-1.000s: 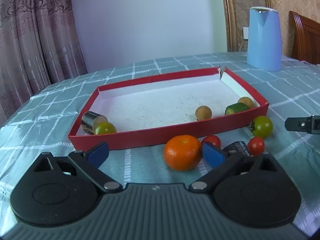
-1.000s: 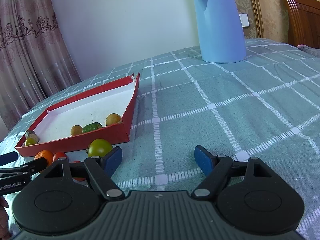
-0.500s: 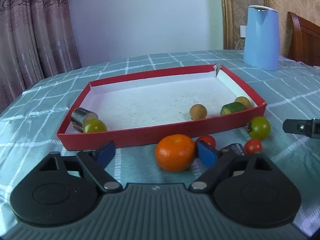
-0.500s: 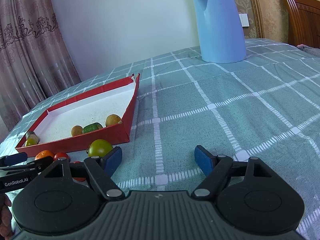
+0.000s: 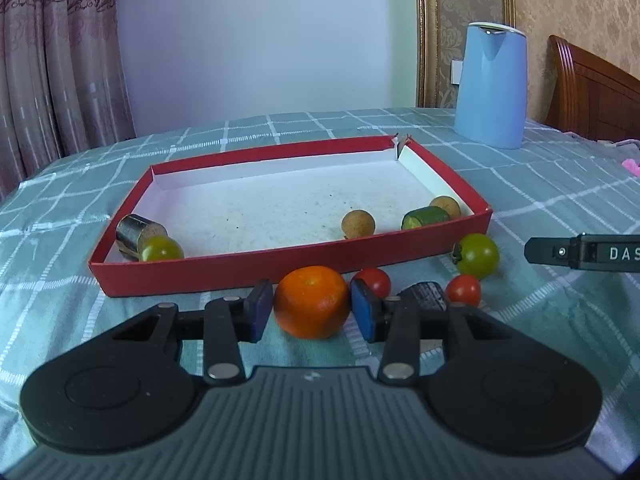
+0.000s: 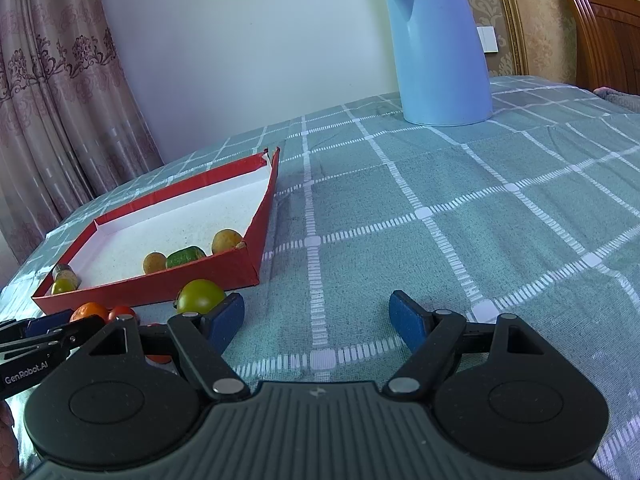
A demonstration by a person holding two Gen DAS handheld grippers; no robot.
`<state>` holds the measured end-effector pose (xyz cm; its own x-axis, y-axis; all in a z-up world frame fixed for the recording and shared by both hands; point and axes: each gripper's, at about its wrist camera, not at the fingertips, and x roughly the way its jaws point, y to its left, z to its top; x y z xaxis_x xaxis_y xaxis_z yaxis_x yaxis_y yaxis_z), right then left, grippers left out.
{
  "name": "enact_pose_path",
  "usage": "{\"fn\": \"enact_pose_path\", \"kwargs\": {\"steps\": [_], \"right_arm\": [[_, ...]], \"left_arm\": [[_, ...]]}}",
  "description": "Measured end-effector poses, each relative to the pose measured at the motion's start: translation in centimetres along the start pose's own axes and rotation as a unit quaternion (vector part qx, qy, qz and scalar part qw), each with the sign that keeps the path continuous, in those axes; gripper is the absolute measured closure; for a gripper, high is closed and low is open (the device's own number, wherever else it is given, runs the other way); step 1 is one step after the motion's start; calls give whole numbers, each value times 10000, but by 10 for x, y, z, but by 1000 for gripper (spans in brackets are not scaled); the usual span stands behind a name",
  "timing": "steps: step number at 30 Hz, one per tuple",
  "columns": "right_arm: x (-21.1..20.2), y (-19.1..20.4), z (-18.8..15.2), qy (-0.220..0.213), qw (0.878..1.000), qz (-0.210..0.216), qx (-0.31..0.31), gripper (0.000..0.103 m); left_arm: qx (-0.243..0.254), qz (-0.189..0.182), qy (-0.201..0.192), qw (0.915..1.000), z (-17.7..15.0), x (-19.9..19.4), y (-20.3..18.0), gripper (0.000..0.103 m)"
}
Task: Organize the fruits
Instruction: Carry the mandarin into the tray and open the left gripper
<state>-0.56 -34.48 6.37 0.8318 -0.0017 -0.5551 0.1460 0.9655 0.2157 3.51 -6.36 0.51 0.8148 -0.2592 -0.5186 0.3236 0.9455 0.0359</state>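
An orange (image 5: 312, 302) lies on the checked cloth just in front of the red tray (image 5: 280, 266). My left gripper (image 5: 311, 312) has the orange between its blue pads, its jaws are closing, and both pads touch the fruit's sides. Around it lie two red cherry tomatoes (image 5: 374, 281), a green tomato (image 5: 478, 255) and a dark cylinder piece (image 5: 426, 294). Inside the tray are two brown round fruits (image 5: 358, 223), a cucumber piece (image 5: 425, 217), a green tomato (image 5: 162, 249) and a dark cylinder (image 5: 134, 234). My right gripper (image 6: 316, 312) hovers open over bare cloth, right of the green tomato (image 6: 200, 296).
A blue kettle (image 6: 440, 48) stands at the back right of the table. A wooden chair (image 5: 592, 92) is behind it, and curtains (image 5: 60, 60) hang at the left. The right gripper's finger (image 5: 584, 252) pokes in from the right edge of the left wrist view.
The left jaws have closed in from wide apart until the pads meet the orange's sides, and the left view has tipped slightly. The right gripper has stayed still.
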Motion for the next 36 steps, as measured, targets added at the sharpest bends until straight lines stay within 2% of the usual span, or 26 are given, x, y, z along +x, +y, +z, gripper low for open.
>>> {"fn": "enact_pose_path", "kwargs": {"steps": [6, 19, 25, 30, 36], "right_arm": [[0, -2, 0, -17, 10000, 39, 57, 23], [-1, -5, -1, -48, 9998, 104, 148, 23], [-1, -5, -1, -45, 9998, 108, 132, 23], [-1, -5, -1, -47, 9998, 137, 140, 23], [0, -6, -1, -49, 9997, 188, 159, 23]], "left_arm": [[-20, -64, 4, 10000, -1, -1, 2, 62], [-195, 201, -195, 9994, -1, -18, 17, 65], [-296, 593, -435, 9969, 33, -22, 42, 65], [-299, 911, -580, 9937, 68, -6, 56, 65], [-313, 1159, -402, 9919, 81, 34, 68, 65]]}}
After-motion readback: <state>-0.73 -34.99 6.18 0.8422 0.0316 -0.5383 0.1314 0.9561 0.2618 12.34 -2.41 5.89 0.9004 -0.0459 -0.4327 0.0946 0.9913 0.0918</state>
